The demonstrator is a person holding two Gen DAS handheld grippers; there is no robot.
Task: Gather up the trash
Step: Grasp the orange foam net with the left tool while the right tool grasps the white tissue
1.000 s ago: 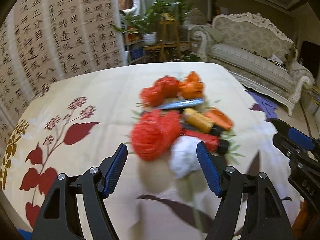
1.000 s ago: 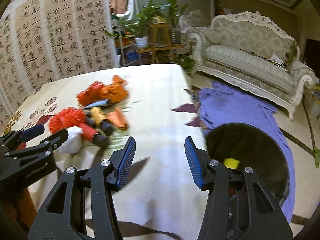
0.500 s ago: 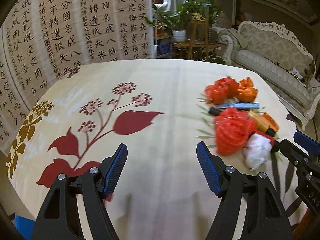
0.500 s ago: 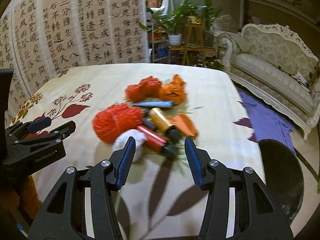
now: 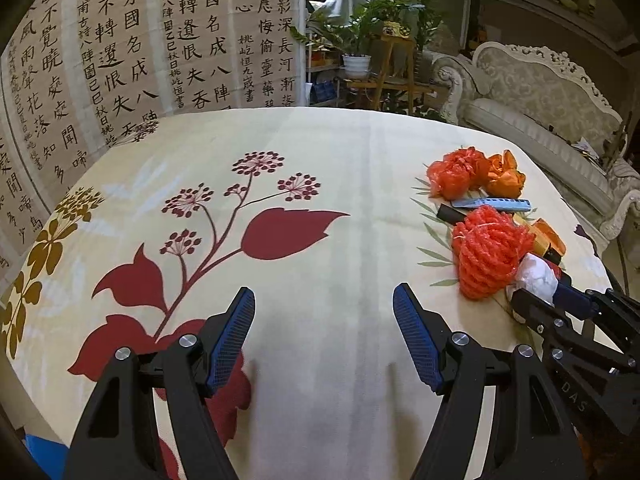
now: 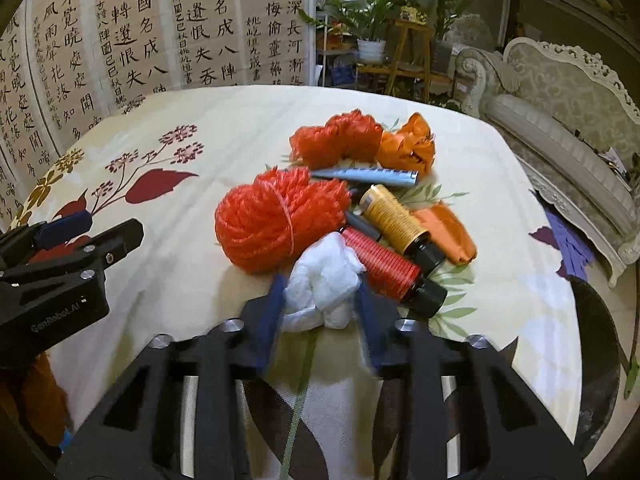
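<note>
A pile of trash lies on the floral tablecloth [image 6: 224, 120]. It holds a crumpled white tissue [image 6: 324, 280], a red mesh ball [image 6: 276, 216], a second red mesh wad [image 6: 336, 140], orange wrappers [image 6: 412, 144], a red tube [image 6: 384, 268], a yellow tube [image 6: 394, 216] and a blue strip [image 6: 372, 176]. My right gripper [image 6: 320, 304] has its fingers on both sides of the white tissue, touching or nearly so. My left gripper [image 5: 324, 336] is open and empty over bare cloth, left of the pile [image 5: 492, 248].
A dark round bin [image 6: 596, 364] sits low past the table's right edge. A cream sofa [image 6: 568, 112] stands at the right. A calligraphy screen [image 6: 120, 32] and plants [image 6: 376, 12] stand behind the table. The left gripper's body [image 6: 60, 276] shows at the left.
My right gripper has swung left from the bin to the pile and narrowed around the white tissue. My left gripper has swung left, away from the pile, and stays open.
</note>
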